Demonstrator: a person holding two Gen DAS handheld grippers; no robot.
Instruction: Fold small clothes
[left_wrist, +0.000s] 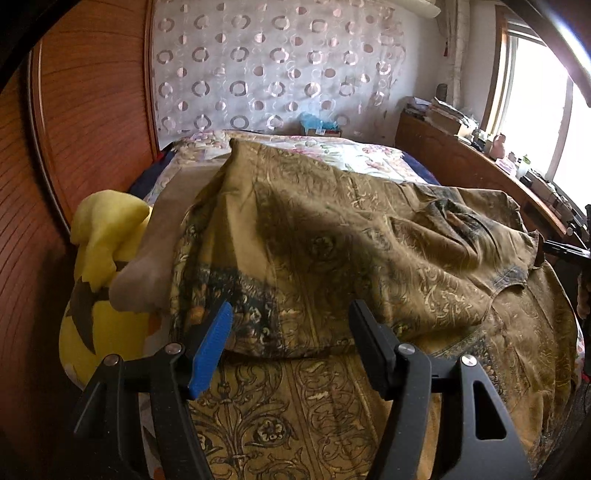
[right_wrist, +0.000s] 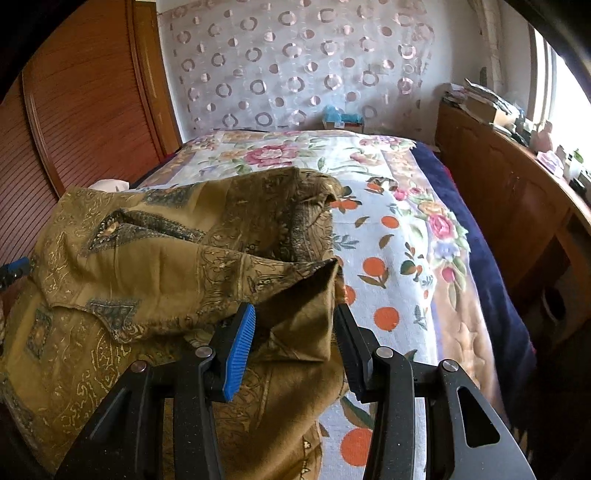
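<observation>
Left wrist view: the bed (left_wrist: 376, 155) under its floral coverlet fills the room ahead of you, backed by a sheer curtain (left_wrist: 266, 66) patterned with rings and flanked on one side by a slatted wooden wardrobe (left_wrist: 92, 110). A wooden desk (left_wrist: 461, 162) crowded with papers and small bottles runs along the far side beneath the bright window (left_wrist: 535, 110). The olive-gold patterned garment (left_wrist: 332, 236) lies spread over the near part of the bed, its upper layer doubled back over the lower one in a loose, rumpled fold. A yellow plush toy (left_wrist: 103, 258) sits at the garment's edge, against the wardrobe side, with a grey-brown cushion (left_wrist: 155, 251) between them. Your left gripper (left_wrist: 291, 328) hovers just above the folded edge with its fingers spread wide, nothing between them.

Right wrist view: the same garment (right_wrist: 147, 266) is bunched at the near corner of the bed (right_wrist: 399, 229), the coverlet's orange fruit print bare beside it. Your right gripper (right_wrist: 295, 328) stands spread as well, a raised flap of the cloth sitting between its fingers, which do not press on it. The tip of your left gripper's blue pad (right_wrist: 16, 266) peeks in at the frame's far edge.
</observation>
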